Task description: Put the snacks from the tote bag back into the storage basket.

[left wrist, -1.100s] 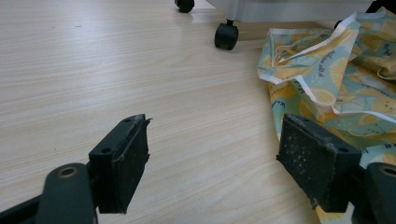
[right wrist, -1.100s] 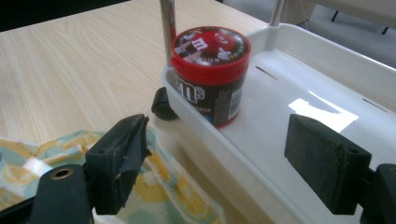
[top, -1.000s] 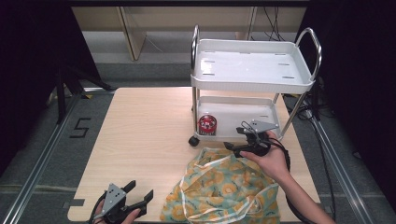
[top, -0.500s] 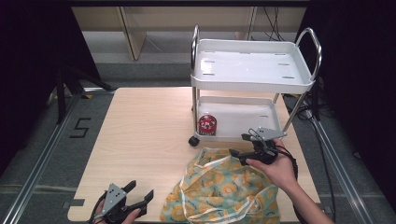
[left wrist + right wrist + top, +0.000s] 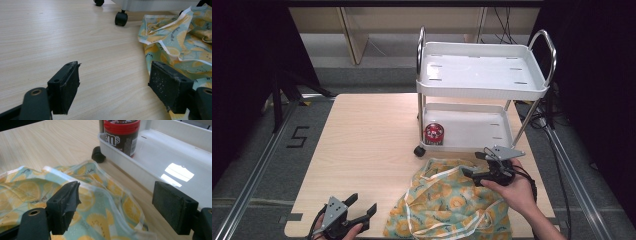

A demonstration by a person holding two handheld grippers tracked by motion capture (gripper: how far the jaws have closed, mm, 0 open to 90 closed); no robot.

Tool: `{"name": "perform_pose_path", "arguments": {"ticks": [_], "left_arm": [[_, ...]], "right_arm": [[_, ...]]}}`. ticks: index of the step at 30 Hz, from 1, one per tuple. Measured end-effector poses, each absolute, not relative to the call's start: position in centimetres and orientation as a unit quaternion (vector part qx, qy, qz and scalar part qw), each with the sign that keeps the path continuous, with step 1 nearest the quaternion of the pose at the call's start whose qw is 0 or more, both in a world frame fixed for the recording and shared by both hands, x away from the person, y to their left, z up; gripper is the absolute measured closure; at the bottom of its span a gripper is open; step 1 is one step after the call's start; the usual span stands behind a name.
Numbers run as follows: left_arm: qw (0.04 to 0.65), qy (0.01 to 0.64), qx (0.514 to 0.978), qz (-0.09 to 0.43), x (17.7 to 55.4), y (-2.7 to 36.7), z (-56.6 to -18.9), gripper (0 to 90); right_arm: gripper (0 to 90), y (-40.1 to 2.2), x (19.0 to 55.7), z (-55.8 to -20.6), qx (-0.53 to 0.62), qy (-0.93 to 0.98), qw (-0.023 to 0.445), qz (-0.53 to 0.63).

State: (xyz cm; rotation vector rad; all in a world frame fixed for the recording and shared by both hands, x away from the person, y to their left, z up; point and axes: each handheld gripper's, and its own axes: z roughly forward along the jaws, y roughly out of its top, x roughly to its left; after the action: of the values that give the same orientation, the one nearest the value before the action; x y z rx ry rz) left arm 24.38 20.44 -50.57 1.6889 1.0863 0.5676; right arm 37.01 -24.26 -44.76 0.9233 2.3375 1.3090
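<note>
Table (image 5: 367, 145): light wood top, bare over its whole left and middle. Wide open room lies ahead and to the left of the left tongs (image 5: 362, 214).

Cart (image 5: 482, 75): white, two trays on chrome posts, black castors, standing on the table's far right. Its lower tray rim lies just ahead of the right tongs (image 5: 472, 165). A red-lidded brown jar (image 5: 433, 133) stands upright at the tray's near left corner, ahead and left of those tongs.

Cloth bag (image 5: 447, 205): pale green fabric printed with yellow lemon slices, white-edged, crumpled and flat on the table near its front edge. It sits directly under and in front of the right tongs and just to the right of the left tongs. Its far edge lies close to the cart's front castor (image 5: 419, 150).

Right tongs: jaws wide apart above the bag's far edge, holding nothing.

Left tongs: jaws wide apart, low by the table's front edge, gripping nothing.
</note>
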Motion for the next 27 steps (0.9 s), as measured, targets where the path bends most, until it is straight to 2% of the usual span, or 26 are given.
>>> {"name": "perform_pose_path", "arguments": {"ticks": [7, 21, 26, 27], "left_arm": [[0.505, 0.445, 0.701, 0.237, 24.4, 20.5, -50.6, 23.6], [0.504, 0.446, 0.701, 0.237, 24.4, 20.4, -50.6, 23.6], [0.506, 0.457, 0.694, 0.231, 24.3, 20.2, -50.6, 23.6], [0.505, 0.456, 0.695, 0.231, 24.3, 20.2, -50.6, 23.6]], "right_arm": [[22.8, -25.3, 36.1, -45.4, 0.312, 0.814, 0.170, 0.459], [23.4, -27.0, 33.8, -46.4, 0.341, 0.790, 0.157, 0.485], [23.6, -27.4, 33.7, -47.2, 0.328, 0.784, 0.180, 0.496], [23.6, -27.4, 33.5, -47.1, 0.341, 0.781, 0.165, 0.497]]}}
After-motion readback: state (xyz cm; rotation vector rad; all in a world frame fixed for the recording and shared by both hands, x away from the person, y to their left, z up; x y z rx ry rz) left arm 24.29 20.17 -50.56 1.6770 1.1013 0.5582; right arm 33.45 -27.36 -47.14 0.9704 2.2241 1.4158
